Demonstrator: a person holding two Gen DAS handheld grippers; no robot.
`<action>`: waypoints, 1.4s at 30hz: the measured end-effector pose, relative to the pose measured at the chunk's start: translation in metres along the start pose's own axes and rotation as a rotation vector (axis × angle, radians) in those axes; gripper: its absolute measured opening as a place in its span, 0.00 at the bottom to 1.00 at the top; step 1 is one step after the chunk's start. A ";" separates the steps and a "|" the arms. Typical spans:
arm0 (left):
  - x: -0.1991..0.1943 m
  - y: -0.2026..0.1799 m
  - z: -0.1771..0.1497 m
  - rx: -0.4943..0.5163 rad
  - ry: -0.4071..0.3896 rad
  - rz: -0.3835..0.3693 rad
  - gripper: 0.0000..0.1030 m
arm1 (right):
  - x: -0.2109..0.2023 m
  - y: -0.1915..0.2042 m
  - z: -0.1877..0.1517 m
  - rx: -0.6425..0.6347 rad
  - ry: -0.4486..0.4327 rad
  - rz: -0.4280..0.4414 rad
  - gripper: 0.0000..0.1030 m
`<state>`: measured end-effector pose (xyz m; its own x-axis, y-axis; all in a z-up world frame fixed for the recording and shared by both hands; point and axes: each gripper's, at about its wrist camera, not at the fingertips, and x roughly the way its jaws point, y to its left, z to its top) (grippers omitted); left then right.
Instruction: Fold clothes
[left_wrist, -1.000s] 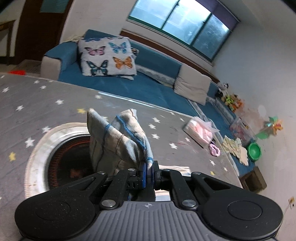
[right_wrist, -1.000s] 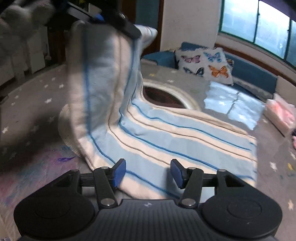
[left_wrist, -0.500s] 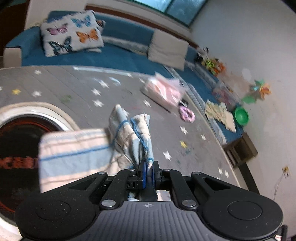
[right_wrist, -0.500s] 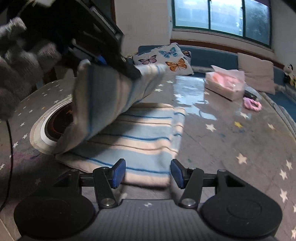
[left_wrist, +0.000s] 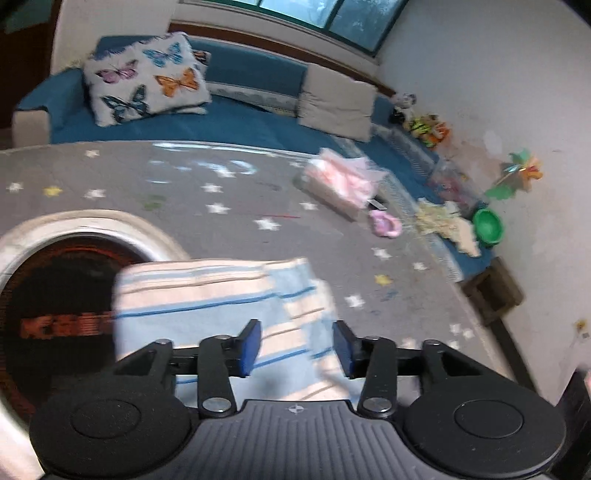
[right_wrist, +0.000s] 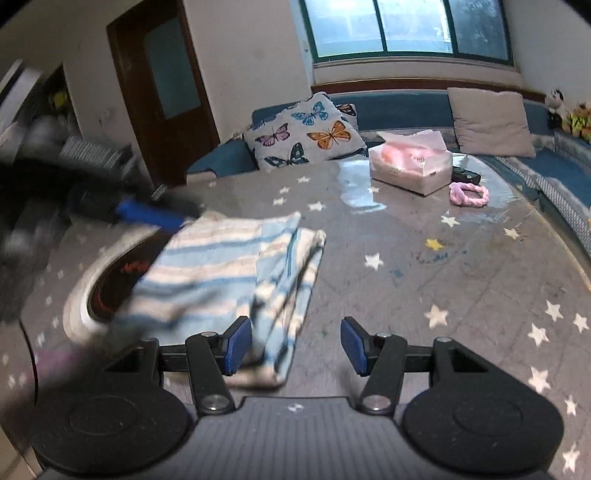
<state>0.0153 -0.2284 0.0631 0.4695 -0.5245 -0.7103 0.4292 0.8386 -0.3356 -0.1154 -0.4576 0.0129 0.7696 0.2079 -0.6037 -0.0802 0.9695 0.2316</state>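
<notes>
Left gripper (left_wrist: 297, 345): angled down over the table (left_wrist: 229, 221), jaws opening, pads clear of the striped cloth (left_wrist: 207, 295) that shows between and below them. Right gripper (right_wrist: 295, 345): angled down, jaws half-wide, empty. Cloth: blue-and-cream stripes, folded, lying flat, partly covering the round inset near the table's left edge, its near corner just beside the right gripper's left pad.
</notes>
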 end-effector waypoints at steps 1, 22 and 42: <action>-0.003 0.005 -0.003 0.010 0.000 0.024 0.51 | 0.003 -0.002 0.006 0.015 -0.002 0.012 0.53; 0.010 0.068 -0.062 0.102 0.036 0.265 0.84 | 0.128 -0.002 0.060 0.006 0.093 -0.004 0.18; 0.015 0.054 -0.075 0.192 0.033 0.328 0.84 | 0.058 -0.004 0.010 -0.019 0.112 0.064 0.16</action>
<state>-0.0125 -0.1797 -0.0124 0.5818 -0.2255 -0.7814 0.3990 0.9164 0.0326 -0.0640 -0.4510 -0.0151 0.6871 0.2813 -0.6699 -0.1392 0.9559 0.2586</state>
